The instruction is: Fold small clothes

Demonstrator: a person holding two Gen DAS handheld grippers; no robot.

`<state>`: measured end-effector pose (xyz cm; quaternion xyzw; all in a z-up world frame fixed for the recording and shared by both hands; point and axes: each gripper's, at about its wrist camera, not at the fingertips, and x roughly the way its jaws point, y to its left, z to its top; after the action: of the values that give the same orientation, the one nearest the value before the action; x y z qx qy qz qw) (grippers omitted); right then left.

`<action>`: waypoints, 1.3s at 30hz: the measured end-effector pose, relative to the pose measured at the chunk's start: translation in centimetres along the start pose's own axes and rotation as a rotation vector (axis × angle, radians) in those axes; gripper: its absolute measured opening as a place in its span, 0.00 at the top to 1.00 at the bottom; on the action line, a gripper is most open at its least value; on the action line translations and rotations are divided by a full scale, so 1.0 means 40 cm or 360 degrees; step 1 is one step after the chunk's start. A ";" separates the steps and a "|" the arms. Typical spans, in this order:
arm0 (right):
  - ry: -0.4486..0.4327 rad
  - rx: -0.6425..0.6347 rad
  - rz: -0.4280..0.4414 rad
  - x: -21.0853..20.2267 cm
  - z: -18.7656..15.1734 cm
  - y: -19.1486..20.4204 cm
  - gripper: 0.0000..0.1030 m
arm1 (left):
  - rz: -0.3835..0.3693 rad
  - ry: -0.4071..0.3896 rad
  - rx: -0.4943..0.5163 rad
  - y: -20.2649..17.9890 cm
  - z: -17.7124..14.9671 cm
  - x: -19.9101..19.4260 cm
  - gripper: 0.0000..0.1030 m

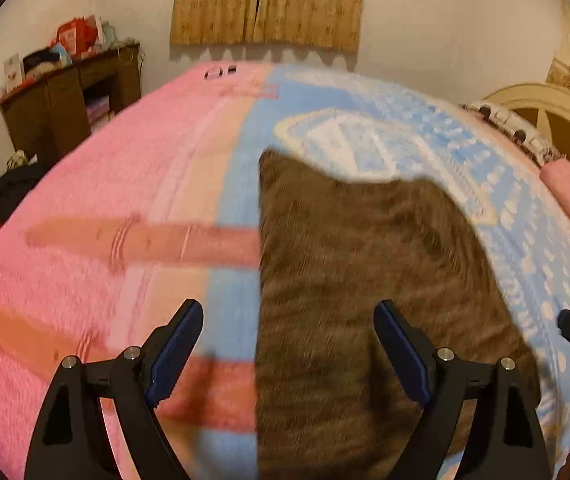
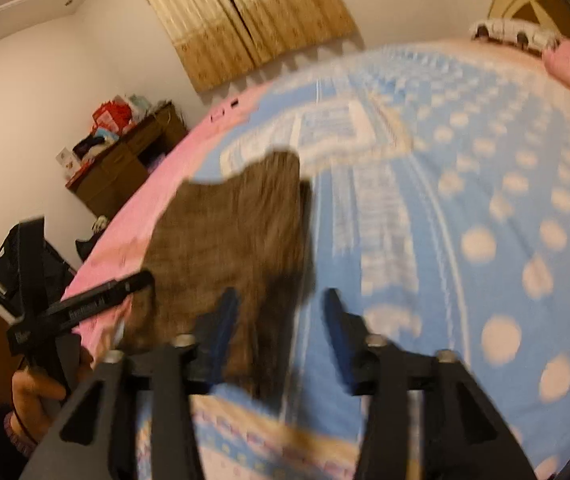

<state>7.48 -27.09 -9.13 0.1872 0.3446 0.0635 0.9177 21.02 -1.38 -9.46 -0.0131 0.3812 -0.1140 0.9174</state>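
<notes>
left gripper (image 1: 289, 336): jaws spread wide, nothing between them; it hangs low over the near end of the cloth, straddling its left edge. One finger is over the pink-and-blue blanket, the other over brown fabric.
right gripper (image 2: 281, 320): jaws apart too, holding nothing; left finger over the cloth's near right corner, right finger over bare blue blanket.
brown garment (image 1: 365, 280): small brown knit piece lying flat on the bed; looks already folded into a longish panel, though blur hides the layers. Far end has an uneven, notched outline.
long axis: runs straight away from both grippers, near end under them, far end toward the curtained wall.
key relation: the two grippers bracket the near end, left at the left edge, right at the right corner. Neither is clearly nearer; both look about level with that end.
next move, my guess: pinch the two near corners and carry them along the axis to the far end. Contact with the fabric cannot be told from here.
blanket (image 1: 105, 208): pink half to the left, blue dotted half to the right; the garment sits mostly on the blue, just past the colour seam.
risk: soft pile underneath, so a finger could catch blanket along with cloth.
</notes>
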 end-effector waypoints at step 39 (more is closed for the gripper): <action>0.0063 0.0092 0.0011 0.249 0.057 0.000 0.22 | -0.0300 0.0165 -0.0359 0.037 0.034 0.160 0.01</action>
<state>16.49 -25.31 -13.61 0.2133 0.3638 0.0603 0.9047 26.65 -1.43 -13.13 -0.1459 0.4355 -0.1564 0.8744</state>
